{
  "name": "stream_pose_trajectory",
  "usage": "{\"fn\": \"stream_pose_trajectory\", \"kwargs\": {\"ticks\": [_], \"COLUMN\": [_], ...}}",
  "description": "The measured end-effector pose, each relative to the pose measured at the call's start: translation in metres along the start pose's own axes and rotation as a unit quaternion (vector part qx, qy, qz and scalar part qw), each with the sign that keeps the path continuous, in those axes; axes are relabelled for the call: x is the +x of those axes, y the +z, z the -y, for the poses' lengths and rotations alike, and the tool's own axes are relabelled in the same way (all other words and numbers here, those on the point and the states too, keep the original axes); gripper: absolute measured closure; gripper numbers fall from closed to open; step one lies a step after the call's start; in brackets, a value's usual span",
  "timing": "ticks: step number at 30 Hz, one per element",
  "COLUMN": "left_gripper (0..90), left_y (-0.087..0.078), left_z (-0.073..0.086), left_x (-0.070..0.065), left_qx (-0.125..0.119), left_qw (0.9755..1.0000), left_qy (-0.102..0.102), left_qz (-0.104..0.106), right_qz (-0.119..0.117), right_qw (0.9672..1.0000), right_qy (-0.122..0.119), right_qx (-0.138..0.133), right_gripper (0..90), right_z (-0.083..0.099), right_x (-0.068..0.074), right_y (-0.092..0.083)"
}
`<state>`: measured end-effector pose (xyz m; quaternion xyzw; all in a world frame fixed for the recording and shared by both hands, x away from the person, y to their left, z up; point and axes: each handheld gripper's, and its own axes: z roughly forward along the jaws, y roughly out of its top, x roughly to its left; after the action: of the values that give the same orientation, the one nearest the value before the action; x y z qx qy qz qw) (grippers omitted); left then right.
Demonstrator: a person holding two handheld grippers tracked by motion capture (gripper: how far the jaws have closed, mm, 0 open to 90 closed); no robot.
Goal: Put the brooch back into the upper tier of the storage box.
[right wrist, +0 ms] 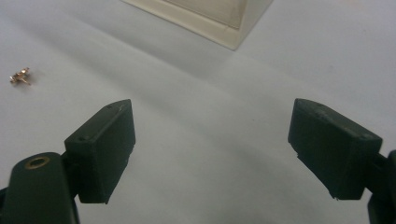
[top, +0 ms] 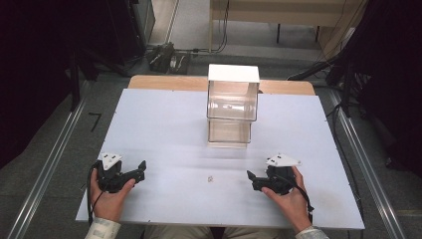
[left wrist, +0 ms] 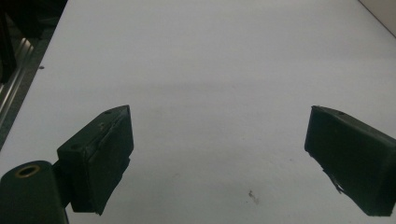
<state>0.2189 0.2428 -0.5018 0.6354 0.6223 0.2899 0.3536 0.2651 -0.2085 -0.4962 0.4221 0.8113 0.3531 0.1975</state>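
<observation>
A clear plastic box (top: 232, 107) with a white lid stands at the middle of the white table (top: 169, 124); its base corner (right wrist: 219, 23) shows at the top of the right gripper view. A tiny gold-coloured piece (top: 210, 178) lies on the board between the two hands, also seen as a small object (right wrist: 19, 76) far left of the right jaws. My left gripper (top: 141, 168) rests near the front left edge, open, nothing between its jaws (left wrist: 217, 154). My right gripper (top: 251, 178) sits at the front right, open and empty (right wrist: 210, 149).
The table's wooden back edge (top: 169, 82) lies behind the box. Metal rails (top: 50, 164) run along both sides on the grey floor. Cables and a power strip (top: 166, 57) lie beyond the table. Dark curtains flank the space.
</observation>
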Motion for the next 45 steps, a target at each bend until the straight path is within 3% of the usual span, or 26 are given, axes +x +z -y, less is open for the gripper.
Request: {"fn": "stream_pose_trajectory", "kwargs": {"ticks": [35, 39, 45], "left_gripper": [9.4, 9.4, 9.4], "left_y": [-0.001, -0.001, -0.001], "left_z": [0.000, 0.000, 0.000], "left_x": [0.000, 0.000, 0.001], "left_qx": [-0.003, -0.003, -0.003], "left_qw": [1.0000, 1.0000, 1.0000], "left_qy": [0.000, 0.000, -0.001], "left_qz": [0.001, 0.002, 0.001], "right_qz": [-0.045, -0.049, -0.056], "right_qw": [0.9986, 0.9979, 0.9977], "right_qy": [-0.028, -0.041, -0.039], "right_qx": [-0.006, -0.009, -0.010], "right_gripper": [15.5, 16.1, 16.5], "right_z": [-0.015, -0.016, -0.018], "right_x": [0.042, 0.048, 0.052], "right_y": [0.022, 0.025, 0.027]}}
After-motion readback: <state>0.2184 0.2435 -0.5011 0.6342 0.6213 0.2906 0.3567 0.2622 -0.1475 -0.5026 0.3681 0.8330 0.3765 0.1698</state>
